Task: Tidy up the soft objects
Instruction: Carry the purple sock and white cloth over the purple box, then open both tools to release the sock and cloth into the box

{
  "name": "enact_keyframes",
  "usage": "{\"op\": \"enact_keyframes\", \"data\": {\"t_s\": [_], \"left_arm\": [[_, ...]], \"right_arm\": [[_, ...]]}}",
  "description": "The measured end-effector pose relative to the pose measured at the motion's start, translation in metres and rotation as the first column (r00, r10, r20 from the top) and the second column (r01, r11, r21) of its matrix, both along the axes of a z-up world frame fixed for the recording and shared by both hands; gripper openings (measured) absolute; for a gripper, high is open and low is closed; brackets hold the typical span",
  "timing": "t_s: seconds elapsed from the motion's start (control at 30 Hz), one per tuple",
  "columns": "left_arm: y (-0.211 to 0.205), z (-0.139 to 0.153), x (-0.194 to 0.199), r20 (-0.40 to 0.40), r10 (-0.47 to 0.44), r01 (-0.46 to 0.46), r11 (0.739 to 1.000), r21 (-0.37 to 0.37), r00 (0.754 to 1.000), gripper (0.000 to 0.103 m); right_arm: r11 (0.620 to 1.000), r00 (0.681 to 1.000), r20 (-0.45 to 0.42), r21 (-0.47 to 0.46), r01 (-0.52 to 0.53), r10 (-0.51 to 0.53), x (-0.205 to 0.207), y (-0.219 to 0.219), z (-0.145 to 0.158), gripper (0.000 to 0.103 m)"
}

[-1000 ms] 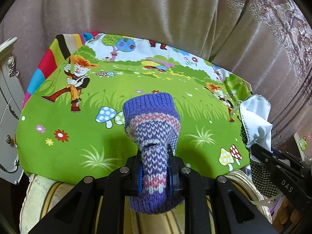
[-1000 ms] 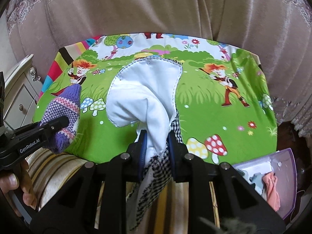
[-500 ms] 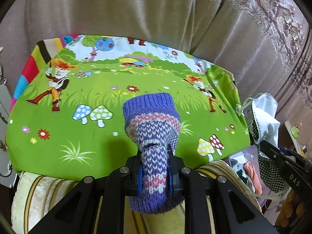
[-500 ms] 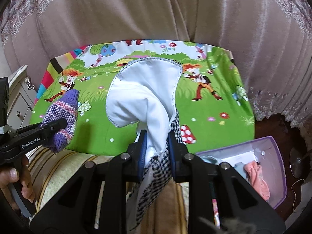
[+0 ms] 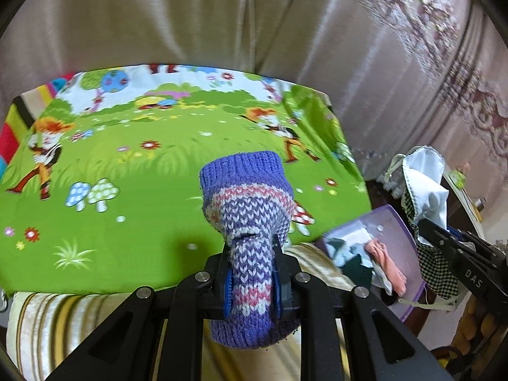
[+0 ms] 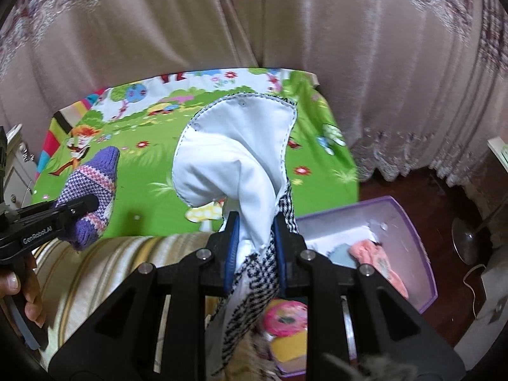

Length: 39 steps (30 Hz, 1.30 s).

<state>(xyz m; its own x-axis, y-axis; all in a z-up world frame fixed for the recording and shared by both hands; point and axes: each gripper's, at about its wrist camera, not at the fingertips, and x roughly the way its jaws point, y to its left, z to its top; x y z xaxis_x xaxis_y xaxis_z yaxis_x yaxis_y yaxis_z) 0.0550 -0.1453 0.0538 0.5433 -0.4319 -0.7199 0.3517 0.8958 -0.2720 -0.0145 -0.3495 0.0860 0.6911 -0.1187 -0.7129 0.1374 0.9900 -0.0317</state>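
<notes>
My left gripper (image 5: 252, 250) is shut on a purple knitted piece with pink and white stripes (image 5: 247, 197), held in the air over the near edge of the green cartoon sheet (image 5: 127, 171). My right gripper (image 6: 254, 222) is shut on a white-lined, black-and-white checked cloth (image 6: 235, 155), which stands up above the jaws and hangs below them. Each gripper shows in the other's view: the right gripper (image 5: 425, 225) with its checked cloth (image 5: 425, 187) at the right, the left gripper (image 6: 92, 201) with its knitted piece (image 6: 92, 184) at the left.
A purple box (image 6: 409, 228) on the dark floor at the right holds a pink cloth (image 6: 377, 257) and other soft items. The purple box (image 5: 393, 222) also shows beside the bed. Beige curtains (image 6: 254, 19) hang behind. A striped bed edge (image 6: 127, 260) runs below.
Both grippers have swung to the right with their loads still held. The purple box has come into view at the right, and the white cabinet at the left has slid out.
</notes>
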Motion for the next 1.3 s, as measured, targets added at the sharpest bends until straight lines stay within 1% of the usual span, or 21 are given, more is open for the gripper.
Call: {"op": "enact_keyframes", "data": {"t_s": [0.23, 0.63, 1.03, 1.3], "left_arm": [[-0.049, 0.004, -0.012, 0.005, -0.116, 0.116, 0.993, 0.018, 0.993, 0.019], [-0.12, 0.002, -0.027, -0.017, -0.267, 0.268, 0.962, 0.048, 0.963, 0.019], [-0.178, -0.01, -0.031, -0.064, -0.359, 0.363, 0.929, 0.074, 0.931, 0.019], [-0.205, -0.019, -0.031, -0.097, -0.392, 0.4, 0.913, 0.083, 0.915, 0.019]], "right_arm": [[0.995, 0.994, -0.017, -0.003, 0.104, -0.104, -0.021, -0.043, -0.005, 0.025], [0.965, 0.964, -0.052, -0.023, 0.261, -0.262, -0.046, -0.107, -0.025, 0.025], [0.927, 0.921, -0.098, -0.028, 0.375, -0.376, -0.056, -0.161, -0.054, 0.025], [0.913, 0.906, -0.115, -0.033, 0.406, -0.407, -0.057, -0.181, -0.065, 0.025]]}}
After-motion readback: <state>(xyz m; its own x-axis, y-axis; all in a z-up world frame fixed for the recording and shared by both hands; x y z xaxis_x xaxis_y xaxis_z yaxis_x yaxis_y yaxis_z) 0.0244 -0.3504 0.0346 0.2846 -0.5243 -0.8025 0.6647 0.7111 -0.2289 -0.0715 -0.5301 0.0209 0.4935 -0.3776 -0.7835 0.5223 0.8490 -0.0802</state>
